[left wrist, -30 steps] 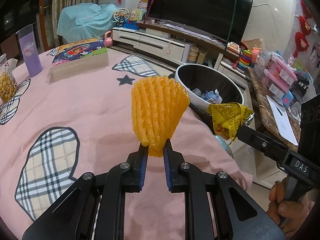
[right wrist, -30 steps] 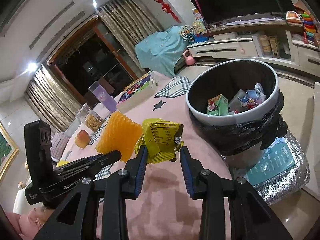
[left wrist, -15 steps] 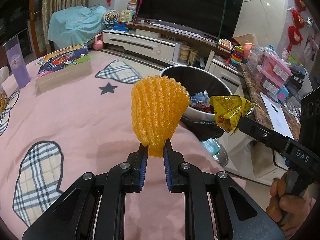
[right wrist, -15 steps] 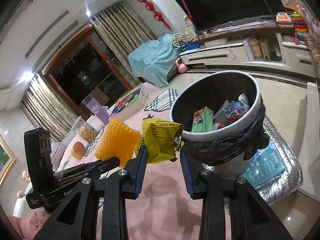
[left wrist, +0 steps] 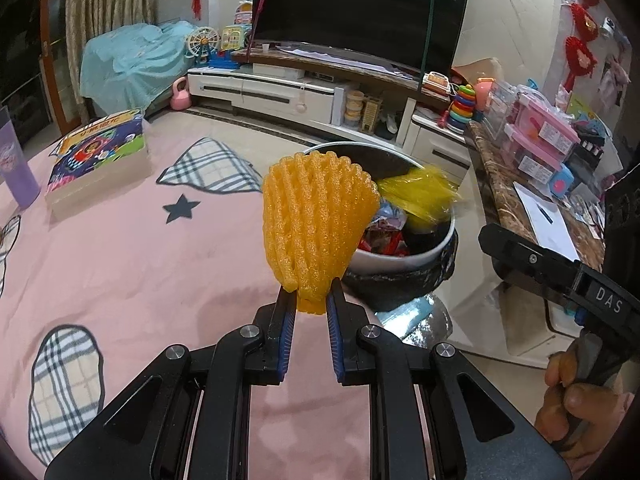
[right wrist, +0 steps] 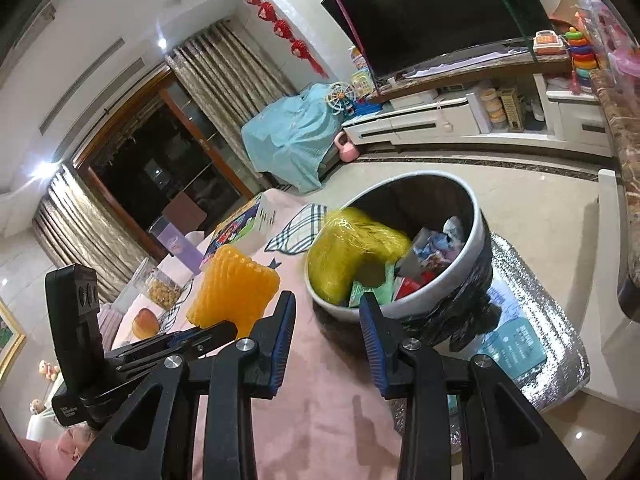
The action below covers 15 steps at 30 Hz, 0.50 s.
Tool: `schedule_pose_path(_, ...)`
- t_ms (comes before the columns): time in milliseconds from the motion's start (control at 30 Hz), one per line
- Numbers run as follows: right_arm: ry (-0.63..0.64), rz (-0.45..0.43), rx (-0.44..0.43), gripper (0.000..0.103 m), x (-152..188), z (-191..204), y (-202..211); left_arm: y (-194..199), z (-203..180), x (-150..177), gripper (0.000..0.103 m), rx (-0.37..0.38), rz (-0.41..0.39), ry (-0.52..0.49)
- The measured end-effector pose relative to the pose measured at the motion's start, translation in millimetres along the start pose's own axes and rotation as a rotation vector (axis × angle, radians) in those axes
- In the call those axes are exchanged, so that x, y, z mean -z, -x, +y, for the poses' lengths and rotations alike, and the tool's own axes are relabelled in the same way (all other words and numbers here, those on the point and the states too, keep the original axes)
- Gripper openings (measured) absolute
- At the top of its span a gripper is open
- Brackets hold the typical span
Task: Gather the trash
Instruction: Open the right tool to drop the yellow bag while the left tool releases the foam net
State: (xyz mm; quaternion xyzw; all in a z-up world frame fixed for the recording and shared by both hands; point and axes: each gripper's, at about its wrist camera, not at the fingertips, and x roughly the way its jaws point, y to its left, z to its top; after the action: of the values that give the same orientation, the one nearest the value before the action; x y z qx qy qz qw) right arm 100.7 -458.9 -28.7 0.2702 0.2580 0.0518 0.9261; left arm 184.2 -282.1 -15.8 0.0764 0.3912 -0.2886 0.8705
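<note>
foam net [left wrist: 318, 216] clamped in left claw [left wrist: 311, 304]; right claw [right wrist: 326, 312] spread apart, yellow wrapper [right wrist: 352, 252] blurred over bin [right wrist: 476, 248]

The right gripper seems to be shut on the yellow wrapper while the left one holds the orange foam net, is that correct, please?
Not quite. The right gripper is open, as the right wrist view shows: the yellow wrapper is blurred at the bin, clear of the fingers. The left gripper does hold the foam net.
</note>
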Motion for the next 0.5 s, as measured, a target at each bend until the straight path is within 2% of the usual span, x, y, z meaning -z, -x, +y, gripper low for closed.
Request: schedule_pose_path(500, -0.011, -0.003, 0.017, 0.034, -19, -13, -18, -26, -19, -28, 0.015, 0.013, 0.013, -0.047)
